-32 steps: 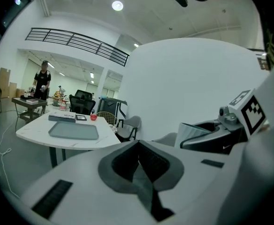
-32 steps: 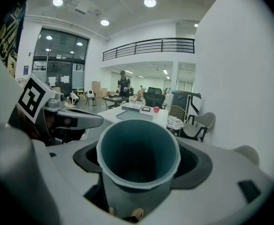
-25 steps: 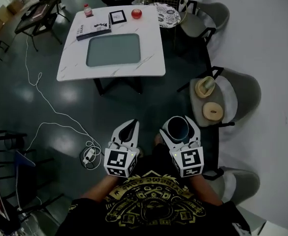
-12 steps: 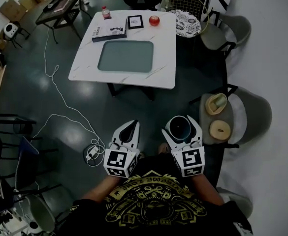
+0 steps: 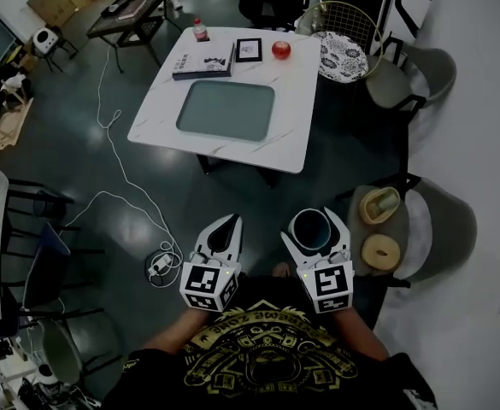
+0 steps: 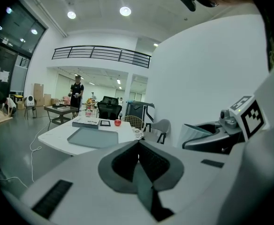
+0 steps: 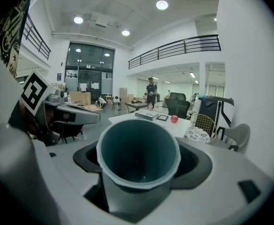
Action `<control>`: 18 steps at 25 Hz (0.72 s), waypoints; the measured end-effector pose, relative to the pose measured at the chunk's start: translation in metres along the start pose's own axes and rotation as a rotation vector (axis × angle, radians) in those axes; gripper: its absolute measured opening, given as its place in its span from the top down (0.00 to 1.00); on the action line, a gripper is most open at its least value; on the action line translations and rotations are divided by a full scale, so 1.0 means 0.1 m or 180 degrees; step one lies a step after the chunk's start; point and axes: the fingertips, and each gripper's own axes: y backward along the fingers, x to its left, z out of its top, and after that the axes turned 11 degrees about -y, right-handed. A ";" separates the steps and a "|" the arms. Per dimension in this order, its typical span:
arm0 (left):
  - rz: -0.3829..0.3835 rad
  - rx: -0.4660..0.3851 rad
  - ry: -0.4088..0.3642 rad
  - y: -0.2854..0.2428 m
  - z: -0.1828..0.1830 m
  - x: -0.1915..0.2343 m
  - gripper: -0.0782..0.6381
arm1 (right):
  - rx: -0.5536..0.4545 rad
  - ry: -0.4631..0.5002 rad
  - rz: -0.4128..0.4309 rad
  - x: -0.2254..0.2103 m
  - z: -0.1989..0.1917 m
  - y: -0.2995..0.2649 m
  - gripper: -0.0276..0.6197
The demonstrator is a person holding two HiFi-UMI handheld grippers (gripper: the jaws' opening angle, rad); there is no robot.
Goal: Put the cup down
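A dark teal cup (image 5: 310, 228) with a pale rim sits between the jaws of my right gripper (image 5: 315, 226), which is shut on it. In the right gripper view the cup (image 7: 137, 157) fills the middle, its empty mouth facing the camera. My left gripper (image 5: 225, 227) is shut and holds nothing; its jaws meet in the left gripper view (image 6: 137, 159). Both grippers hang close to my chest, above the dark floor. The white table (image 5: 294, 131) with a grey tray (image 5: 226, 109) stands well ahead of them.
On the table's far edge lie a book (image 5: 202, 62), a picture frame (image 5: 249, 49), a red apple (image 5: 281, 49) and a bottle (image 5: 201, 31). A grey chair (image 5: 438, 229) at the right carries two round wooden items. A white cable (image 5: 117, 178) snakes over the floor.
The view has swung so the table and chairs sit further right and lower. Both grippers keep their places near my chest, and the cup stays held.
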 end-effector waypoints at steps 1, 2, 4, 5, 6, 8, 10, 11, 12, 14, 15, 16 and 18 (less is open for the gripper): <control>0.0023 0.0010 0.0005 -0.02 0.00 -0.02 0.88 | 0.0003 -0.0004 0.0027 -0.03 -0.01 -0.01 0.36; 0.0045 0.0020 0.0009 -0.04 -0.01 -0.04 0.88 | 0.0007 -0.0006 0.0053 -0.06 -0.01 -0.01 0.36; 0.0089 0.0040 0.0016 -0.07 -0.02 -0.09 0.88 | 0.0016 -0.0001 0.0106 -0.11 -0.03 -0.01 0.36; 0.0111 0.0052 0.0020 -0.07 -0.03 -0.11 0.88 | 0.0021 0.0003 0.0133 -0.14 -0.04 -0.01 0.36; 0.0133 0.0067 0.0026 -0.08 -0.04 -0.13 0.88 | 0.0027 0.0005 0.0159 -0.15 -0.05 -0.02 0.36; 0.0173 0.0101 0.0043 -0.08 -0.07 -0.14 0.88 | 0.0046 0.0008 0.0201 -0.17 -0.06 -0.03 0.36; 0.0199 0.0129 0.0053 -0.08 -0.09 -0.15 0.88 | 0.0055 0.0002 0.0228 -0.19 -0.07 -0.06 0.36; 0.0202 0.0136 0.0048 -0.10 -0.09 -0.14 0.88 | 0.0054 -0.0003 0.0236 -0.20 -0.06 -0.07 0.36; 0.0200 0.0142 0.0045 -0.11 -0.10 -0.14 0.88 | 0.0052 -0.0007 0.0242 -0.20 -0.06 -0.10 0.36; 0.0186 0.0156 0.0059 -0.14 -0.12 -0.12 0.88 | 0.0061 -0.0007 0.0248 -0.20 -0.06 -0.14 0.36; 0.0180 0.0157 0.0065 -0.16 -0.13 -0.11 0.88 | 0.0069 -0.0008 0.0250 -0.19 -0.06 -0.17 0.36; 0.0174 0.0152 0.0070 -0.18 -0.14 -0.09 0.88 | 0.0077 -0.0007 0.0250 -0.19 -0.06 -0.20 0.36; 0.0156 0.0138 0.0086 -0.24 -0.14 -0.04 0.88 | 0.0093 0.0004 0.0237 -0.18 -0.05 -0.25 0.36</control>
